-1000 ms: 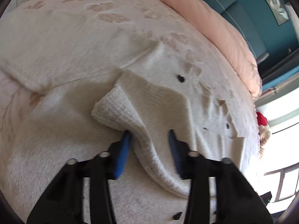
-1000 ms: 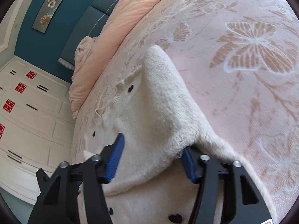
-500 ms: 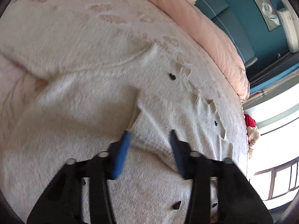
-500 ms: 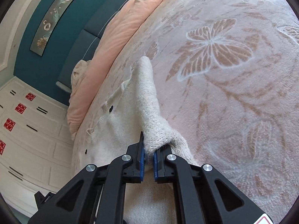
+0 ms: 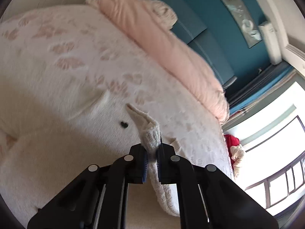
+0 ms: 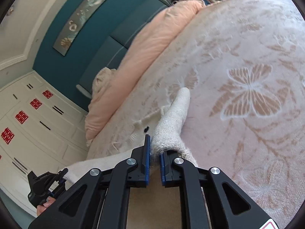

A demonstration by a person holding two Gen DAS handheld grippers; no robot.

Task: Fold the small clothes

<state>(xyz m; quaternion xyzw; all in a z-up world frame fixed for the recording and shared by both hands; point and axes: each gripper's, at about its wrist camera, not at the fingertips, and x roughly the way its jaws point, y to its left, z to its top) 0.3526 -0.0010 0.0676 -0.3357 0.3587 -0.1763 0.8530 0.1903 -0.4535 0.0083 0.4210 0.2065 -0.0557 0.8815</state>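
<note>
Your left gripper (image 5: 152, 148) is clamped on a pinched-up fold of the cream sweater (image 5: 80, 133); its jaws have just closed, fabric squeezed between the blue pads. Your right gripper (image 6: 154, 152) is also clenched on a fold of the same sweater (image 6: 171, 122); its jaws have just opened a touch but the pads are pressing the knit.

The sweater lies spread on the bed blanket (image 6: 247, 95), both gripped edges lifted off it, the rest resting flat. 1 dark button (image 5: 124, 124) shows in the left view, just beside the raised fold; 1 button (image 6: 146, 128) in the right view, probably the same one, but blur makes that hard to say.

No containers in view. Counted: 1 sweater, 2 grippers, 1 pink duvet (image 5: 162, 43) bunched along the head of the bed, 1 long framed picture (image 6: 83, 17) on the teal wall.

Your left gripper (image 6: 47, 183) also shows low left in the right view, fingers (image 6: 44, 207) of your hand under it.
</note>
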